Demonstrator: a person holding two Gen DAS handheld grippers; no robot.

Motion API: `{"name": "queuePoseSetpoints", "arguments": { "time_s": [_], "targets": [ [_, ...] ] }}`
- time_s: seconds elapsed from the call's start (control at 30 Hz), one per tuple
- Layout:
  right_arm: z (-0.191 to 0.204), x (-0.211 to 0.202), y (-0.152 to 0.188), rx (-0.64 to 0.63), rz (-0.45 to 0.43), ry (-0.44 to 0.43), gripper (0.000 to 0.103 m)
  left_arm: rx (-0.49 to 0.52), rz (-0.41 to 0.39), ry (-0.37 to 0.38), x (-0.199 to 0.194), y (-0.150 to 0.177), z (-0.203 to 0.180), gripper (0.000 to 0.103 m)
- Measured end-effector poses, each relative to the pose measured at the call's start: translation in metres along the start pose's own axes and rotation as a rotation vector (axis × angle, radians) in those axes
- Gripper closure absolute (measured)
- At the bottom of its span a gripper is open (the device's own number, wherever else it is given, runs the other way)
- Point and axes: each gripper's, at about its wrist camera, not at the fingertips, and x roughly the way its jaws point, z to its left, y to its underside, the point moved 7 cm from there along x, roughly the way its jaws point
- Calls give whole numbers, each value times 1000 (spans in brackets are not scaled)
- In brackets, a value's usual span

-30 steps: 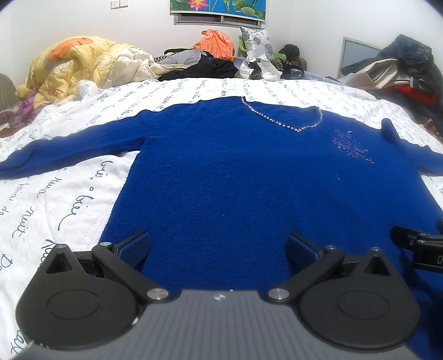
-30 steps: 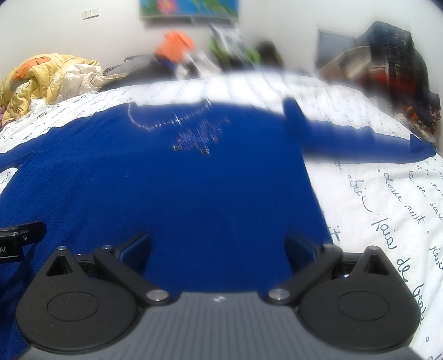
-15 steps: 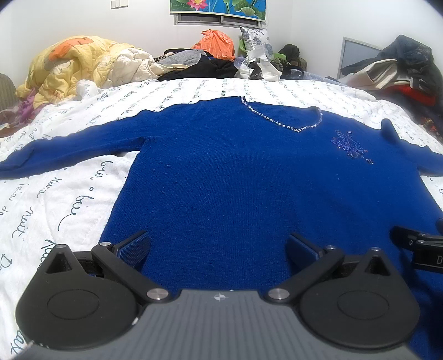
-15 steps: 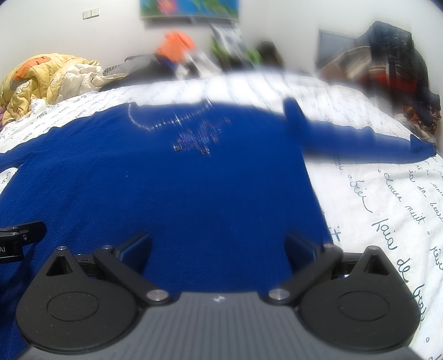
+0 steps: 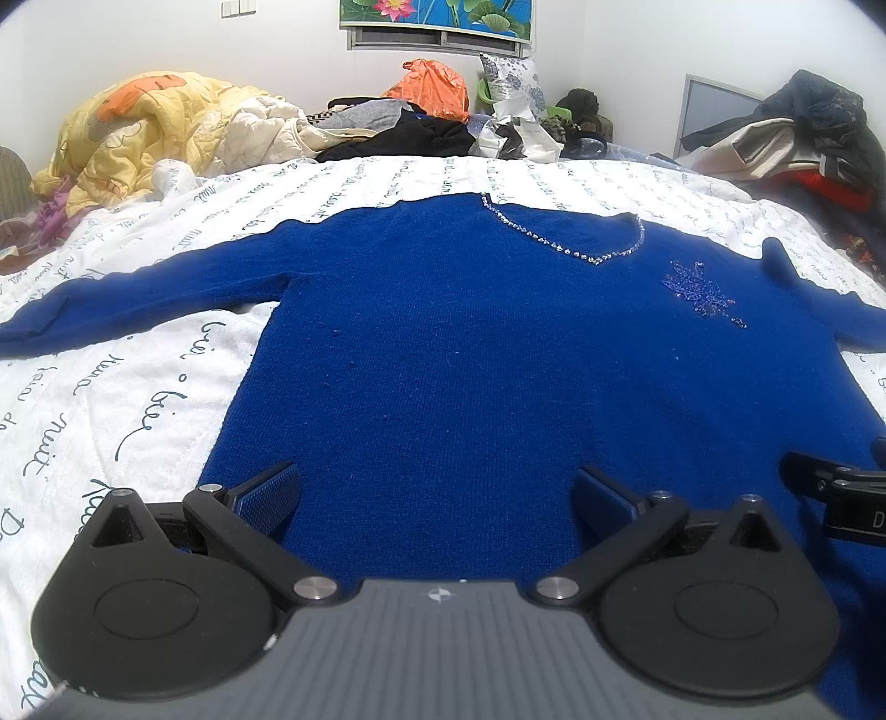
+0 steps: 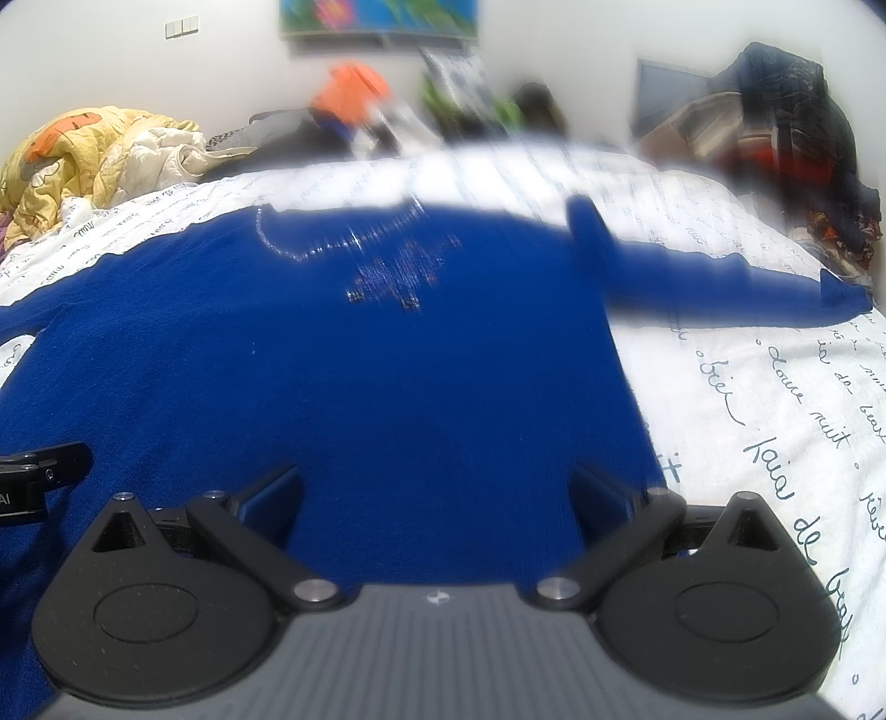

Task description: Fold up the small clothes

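No movement since earlier: left gripper (image 5: pixel 437 487) and right gripper (image 6: pixel 437 487) spread wide over blue sweater (image 5: pixel 498 360) hem, near bed (image 5: pixel 138 399) edge.

White script-printed bedspread (image 5: pixel 138 399) covered the bed — yellow quilt (image 5: pixel 138 133), orange plastic bag (image 5: pixel 432 88), lotus painting (image 5: pixel 437 16) behind.

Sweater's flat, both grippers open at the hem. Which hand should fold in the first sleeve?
Probably right. The right gripper sits near the blue sweater's right edge, its sleeve stretched just ahead. The left gripper is near its own edge too; slight call.
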Motion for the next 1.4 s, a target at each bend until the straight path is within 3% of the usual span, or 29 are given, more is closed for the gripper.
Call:
{"name": "queuePoseSetpoints", "arguments": {
  "time_s": [0.6,0.7,0.8,0.87,0.97,1.03,1.2,1.27,1.37,1.4],
  "targets": [
    [0,0,-1,-3,6,-6,0,0,0,0,0,0,0,0],
    [-9,1,-11,28,38,-95,0,0,0,0,0,0,0,0],
    [-60,-6,-43,264,-41,-227,0,0,0,0,0,0,0,0],
    [-115,-6,-66,419,-117,-243,0,-1,0,0,0,0,0,0],
    [-212,9,-94,586,-154,-181,0,-1,0,0,0,0,0,0],
    [-283,17,-104,701,-193,-86,0,-1,0,0,0,0,0,0],
    [-420,37,-99,976,-214,52,2,-2,0,1,0,0,-1,0],
    [-444,51,-92,1052,-186,29,22,-2,0,1,0,0,-1,0],
    [-452,75,-88,1059,-118,29,36,-2,0,1,0,0,-1,0],
    [-450,79,-87,1041,-132,29,39,-1,0,1,0,0,-1,0]
  ]
}}
